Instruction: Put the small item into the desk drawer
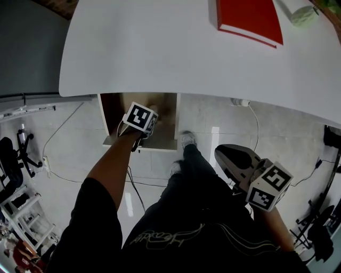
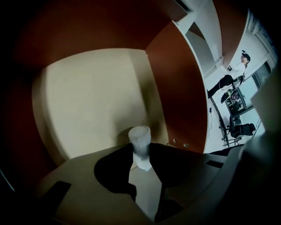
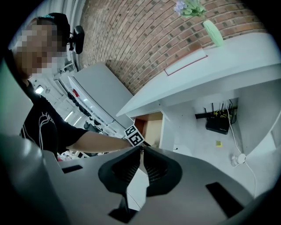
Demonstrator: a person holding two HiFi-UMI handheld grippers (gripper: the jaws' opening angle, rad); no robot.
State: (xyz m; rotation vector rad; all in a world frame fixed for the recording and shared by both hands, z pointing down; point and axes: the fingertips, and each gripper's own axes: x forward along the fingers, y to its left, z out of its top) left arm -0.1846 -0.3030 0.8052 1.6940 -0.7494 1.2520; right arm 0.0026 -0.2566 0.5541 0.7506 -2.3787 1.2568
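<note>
A small white translucent cylinder (image 2: pixel 140 143) stands upright between the jaws of my left gripper (image 2: pixel 141 154), which is shut on it. That gripper points steeply down into the open desk drawer (image 2: pixel 88 101), which has a pale beige floor and red-brown walls (image 2: pixel 178 88). In the head view the left gripper (image 1: pixel 140 118) hangs over the drawer (image 1: pixel 114 112) under the white desk top (image 1: pixel 160 48); the item is hidden there. My right gripper (image 1: pixel 219 152) is held lower right, away from the drawer. In its own view the right gripper (image 3: pixel 141 150) has its fingertips together with nothing between them.
A red book (image 1: pixel 250 18) and a pale green vase (image 1: pixel 305 15) lie on the desk. The person's shoe (image 1: pixel 187 139) stands just right of the drawer. Cables run over the floor (image 1: pixel 64 133). A black router (image 3: pixel 218 121) hangs under the desk.
</note>
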